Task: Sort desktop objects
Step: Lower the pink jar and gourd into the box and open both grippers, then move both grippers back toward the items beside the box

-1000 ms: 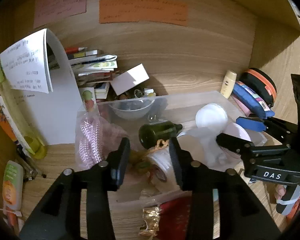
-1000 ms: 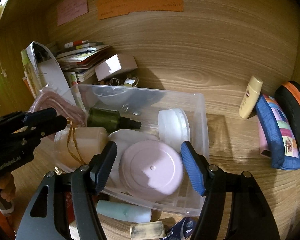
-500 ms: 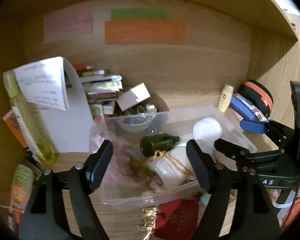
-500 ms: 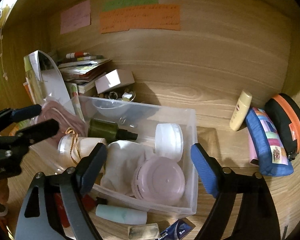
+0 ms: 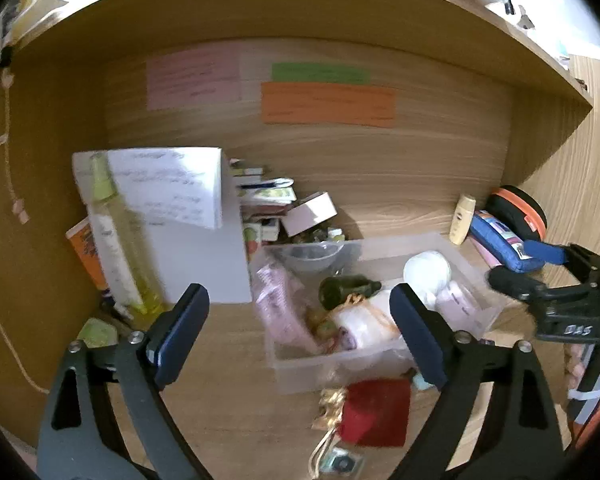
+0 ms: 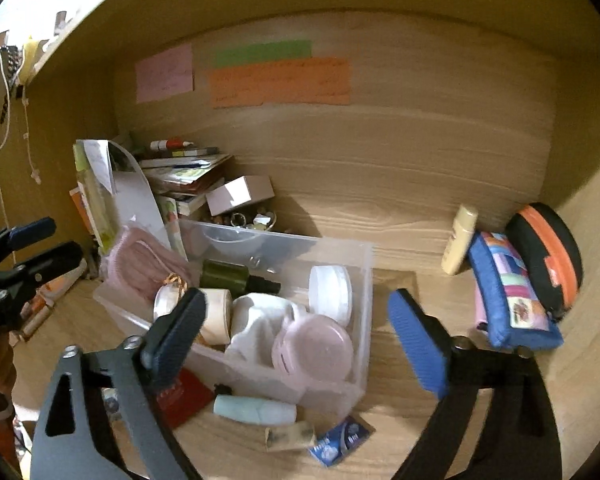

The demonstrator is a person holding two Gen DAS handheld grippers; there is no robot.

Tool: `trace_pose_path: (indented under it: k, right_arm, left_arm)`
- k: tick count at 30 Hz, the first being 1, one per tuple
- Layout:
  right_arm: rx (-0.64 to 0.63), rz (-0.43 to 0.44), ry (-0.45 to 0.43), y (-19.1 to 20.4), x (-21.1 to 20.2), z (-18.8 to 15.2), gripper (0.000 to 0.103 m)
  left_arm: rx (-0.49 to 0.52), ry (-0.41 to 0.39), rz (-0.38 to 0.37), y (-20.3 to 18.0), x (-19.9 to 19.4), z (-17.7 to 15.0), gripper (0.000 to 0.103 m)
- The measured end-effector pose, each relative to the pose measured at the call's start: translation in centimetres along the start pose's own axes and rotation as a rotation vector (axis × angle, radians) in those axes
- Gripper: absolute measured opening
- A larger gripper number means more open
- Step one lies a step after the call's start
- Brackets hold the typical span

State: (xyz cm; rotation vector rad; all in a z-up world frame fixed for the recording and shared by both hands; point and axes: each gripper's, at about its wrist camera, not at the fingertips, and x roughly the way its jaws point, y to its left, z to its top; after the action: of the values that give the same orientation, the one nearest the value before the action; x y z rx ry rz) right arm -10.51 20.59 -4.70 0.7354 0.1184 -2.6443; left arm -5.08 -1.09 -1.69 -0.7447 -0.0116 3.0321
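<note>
Your left gripper and right gripper both hang above the desk with jaws spread wide, holding nothing. Below them, the clear plastic bin sits on the wooden desk and holds a dark green bottle, a pink round lid and a white jar. A red pouch lies just in front of the bin, and a blue pencil case lies well to its right.
</note>
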Motion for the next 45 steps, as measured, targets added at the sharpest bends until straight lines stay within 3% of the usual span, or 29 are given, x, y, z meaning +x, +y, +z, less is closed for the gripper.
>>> trace_pose_path:
  k: [5,11,21,25,29,37,42,45]
  right_arm:
    - [-0.008,-0.039,-0.022,-0.7,-2.3,-1.2,0.102]
    - [-0.017,-0.074,0.013,-1.5,-3.1,-3.0,0.102]
    - [0.003,-0.092,0.17,-3.0,-1.4,-7.3,0.102]
    - [0.014,-0.081,0.217,-3.3,-0.8,-8.3,0.102]
    - [-0.004,-0.094,0.249,-3.3,0.0,-8.9,0.102]
    - [-0.042,-0.07,0.332,-3.6,2.3,-9.6,0.099]
    - [-0.055,0.014,0.328,-2.3,2.4,-9.2,0.093]
    - [-0.094,0.033,0.317,-1.1,2.7,-8.7,0.092]
  left_arm:
    - [-0.008,0.048,0.013,1.1,-0.3,-1.6,0.094]
    - [-0.004,0.141,-0.001,1.4,0.2,-4.7,0.094]
    - [0.037,0.236,-0.096,-1.0,0.2,-8.6,0.094]
    - [0.067,0.245,-0.098,-2.3,0.6,-9.5,0.094]
    - [0.073,0.277,-0.12,-3.0,1.3,-10.1,0.081]
    - [0.08,0.306,-0.135,-3.3,1.8,-10.7,0.072]
    - [0.093,0.332,-0.178,-3.4,2.2,-10.9,0.056]
    - [0.11,0.325,-0.195,-3.4,2.0,-10.9,0.054]
